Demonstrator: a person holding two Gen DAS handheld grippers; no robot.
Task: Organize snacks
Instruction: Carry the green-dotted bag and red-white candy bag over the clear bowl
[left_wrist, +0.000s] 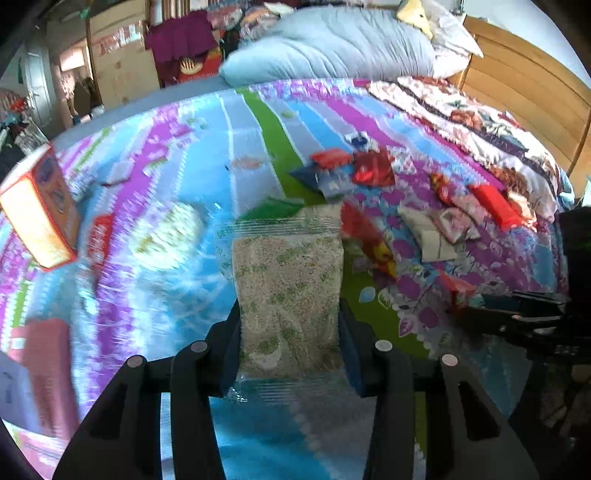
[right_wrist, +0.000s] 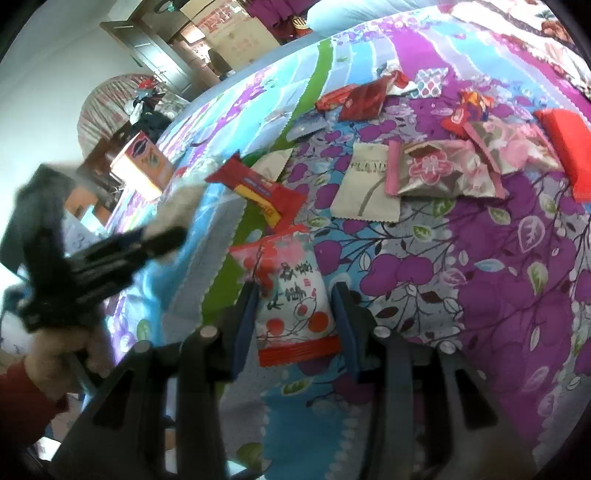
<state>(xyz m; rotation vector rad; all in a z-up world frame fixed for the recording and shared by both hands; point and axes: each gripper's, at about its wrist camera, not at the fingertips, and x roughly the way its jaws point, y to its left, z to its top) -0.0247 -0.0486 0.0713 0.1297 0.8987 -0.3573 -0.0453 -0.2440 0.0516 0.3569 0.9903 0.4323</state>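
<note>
My left gripper (left_wrist: 290, 314) is shut on a clear packet of pale grain snack (left_wrist: 288, 291) and holds it above the bed; it shows blurred in the right wrist view (right_wrist: 162, 236). My right gripper (right_wrist: 295, 295) is shut on a white and red packet with cherries (right_wrist: 291, 295), low over the bedspread (right_wrist: 498, 295); it shows at the right edge of the left wrist view (left_wrist: 480, 314). Several snack packets lie scattered: red ones (left_wrist: 369, 166), a cream packet (right_wrist: 365, 188), pink floral packets (right_wrist: 439, 170), a red and yellow bar (right_wrist: 258, 188).
An orange box (left_wrist: 40, 214) stands at the bed's left edge, also in the right wrist view (right_wrist: 144, 166). A round white snack (left_wrist: 166, 236) and a red item (left_wrist: 99, 236) lie blurred nearby. Folded blue duvet (left_wrist: 332, 44) and floral quilt (left_wrist: 480, 122) sit at the back.
</note>
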